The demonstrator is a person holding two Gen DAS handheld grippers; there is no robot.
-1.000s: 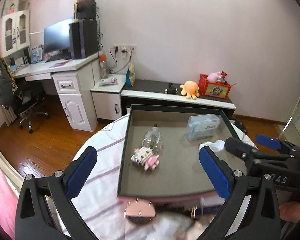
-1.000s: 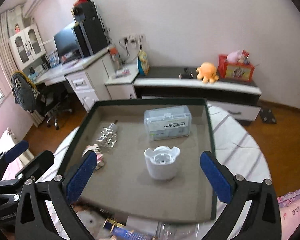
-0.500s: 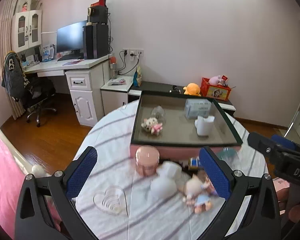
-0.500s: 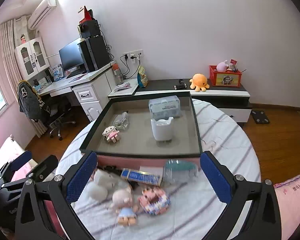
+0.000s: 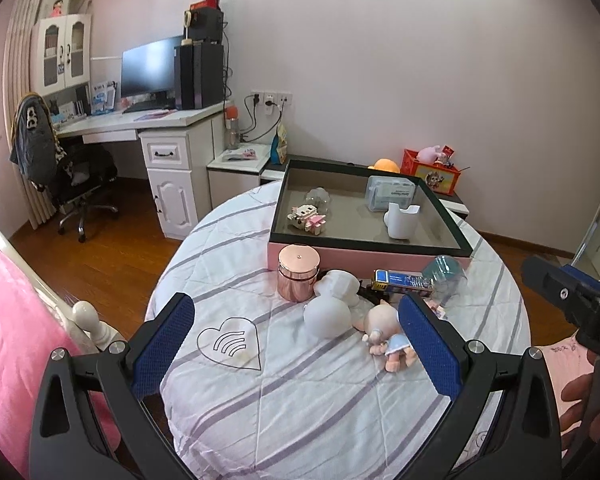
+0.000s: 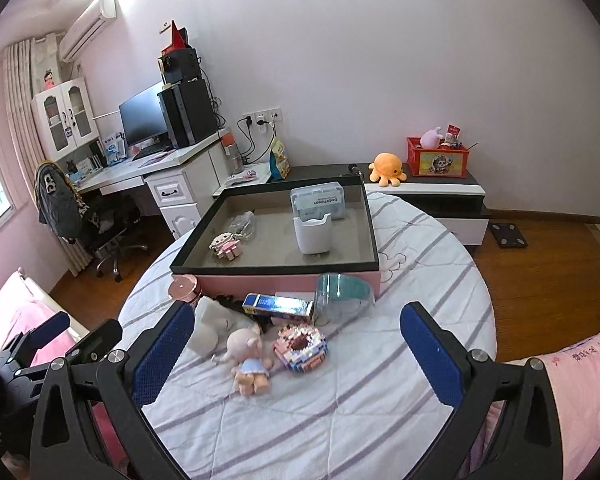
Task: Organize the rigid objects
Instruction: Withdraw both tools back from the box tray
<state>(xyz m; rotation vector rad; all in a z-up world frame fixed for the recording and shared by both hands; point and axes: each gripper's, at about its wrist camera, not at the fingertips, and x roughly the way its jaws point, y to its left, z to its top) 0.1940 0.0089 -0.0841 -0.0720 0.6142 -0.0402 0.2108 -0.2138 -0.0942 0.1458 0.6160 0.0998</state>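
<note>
Both grippers are being held wide open with nothing between the pads. The left gripper (image 5: pixel 296 344) is being hovered over the near part of the table (image 5: pixel 300 408), above the striped cloth; its right pad is being seen in front of the doll (image 5: pixel 384 328). The right gripper (image 6: pixel 296 348) is being held over the same table, and the doll (image 6: pixel 246 356) and the brick donut (image 6: pixel 302 346) are being framed between its pads, not touched by them as far as can be told.

Just past the doll, a white plush (image 5: pixel 332 304) is being pressed against it, and a rose-gold tin (image 5: pixel 299 272) is being kept upright right beside the plush. A clear heart dish (image 5: pixel 230 342) is lying flat to the left of those, apart from them. A blue box (image 6: pixel 278 305) is lying on its side in front of the tray, with a teal cup (image 6: pixel 344 292) tipped over just to its right.

The tray (image 6: pixel 274 269) is being kept at the far side of the table, dark-rimmed with a pink wall. Inside it, four things are being stored: a white holder (image 6: pixel 313 234) standing upright near the middle, a clear case (image 6: pixel 318 200) at the back just behind it, a brick figure (image 6: pixel 225 245) toward the left, and a glass bottle (image 6: pixel 244 226) lying down just behind the figure.

Beyond the table, a desk (image 6: pixel 140 168) with a monitor is being seen on the left and an orange octopus (image 6: pixel 386 166) on a low cabinet on the right.
</note>
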